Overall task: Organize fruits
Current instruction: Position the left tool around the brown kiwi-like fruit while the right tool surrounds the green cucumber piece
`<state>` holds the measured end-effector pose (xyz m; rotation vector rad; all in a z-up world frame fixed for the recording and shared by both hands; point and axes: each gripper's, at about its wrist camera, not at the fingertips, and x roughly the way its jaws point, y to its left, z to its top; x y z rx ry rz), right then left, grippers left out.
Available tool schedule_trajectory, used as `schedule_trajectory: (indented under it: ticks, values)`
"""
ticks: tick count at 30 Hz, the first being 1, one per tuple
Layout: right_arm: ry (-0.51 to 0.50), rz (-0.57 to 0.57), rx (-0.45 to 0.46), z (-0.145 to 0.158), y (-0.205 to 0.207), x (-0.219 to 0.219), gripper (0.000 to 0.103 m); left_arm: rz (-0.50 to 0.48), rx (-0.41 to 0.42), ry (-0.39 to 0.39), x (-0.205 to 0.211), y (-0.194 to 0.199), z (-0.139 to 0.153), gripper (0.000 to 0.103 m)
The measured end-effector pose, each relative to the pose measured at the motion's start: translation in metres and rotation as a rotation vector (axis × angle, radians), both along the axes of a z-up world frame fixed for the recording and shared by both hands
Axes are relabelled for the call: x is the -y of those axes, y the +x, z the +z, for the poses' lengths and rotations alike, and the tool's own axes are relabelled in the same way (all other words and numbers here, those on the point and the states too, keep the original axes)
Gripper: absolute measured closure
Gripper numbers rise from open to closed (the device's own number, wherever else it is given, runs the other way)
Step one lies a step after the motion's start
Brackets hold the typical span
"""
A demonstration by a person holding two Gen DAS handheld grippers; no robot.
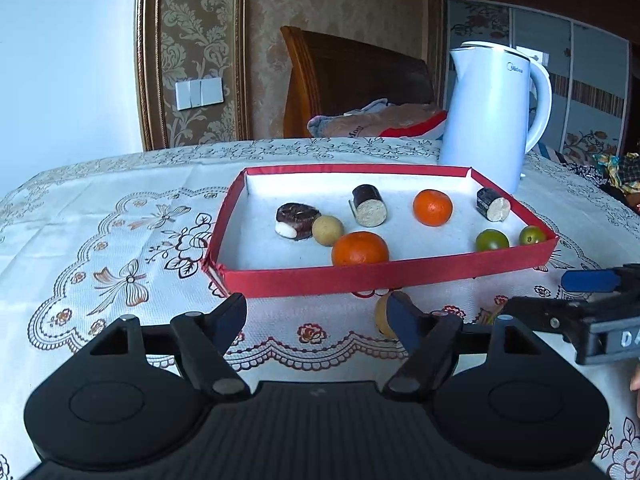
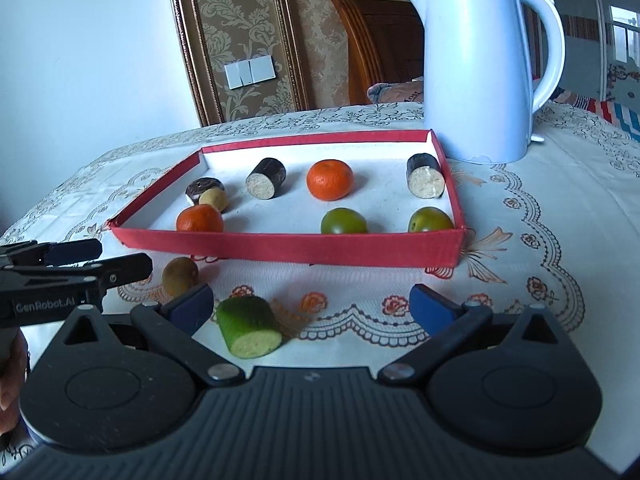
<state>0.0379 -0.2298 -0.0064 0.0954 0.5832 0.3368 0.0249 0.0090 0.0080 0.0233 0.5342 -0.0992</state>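
Gripping the green cucumber piece (image 2: 249,326) across its curved skin suits you; it looks firm, slick; both jaws released.

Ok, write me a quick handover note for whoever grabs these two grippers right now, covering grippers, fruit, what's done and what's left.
Left gripper: open, holding nothing; the brown kiwi lies on the cloth just past its right finger.
Right gripper: open, holding nothing; the green cut piece lies on the cloth between its fingers, nearer the left one.
Red tray: already holds two oranges, two green fruits, two dark cut cylinders, a dark round piece and a small tan fruit.
Done: those eight are in the tray.
Left: likely the kiwi and the green piece, both on the cloth in front of the tray.
White kettle stands behind the tray's far right corner.
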Motion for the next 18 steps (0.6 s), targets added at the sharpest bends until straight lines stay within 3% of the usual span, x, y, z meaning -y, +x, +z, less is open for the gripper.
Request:
schedule_trajectory:
  ticks: [18]
  values:
    - [-0.081,0.04,-0.03,-0.005,0.001,-0.014,0.0,0.018,-0.033,-0.003,-0.002,0.004,-0.003,0.026]
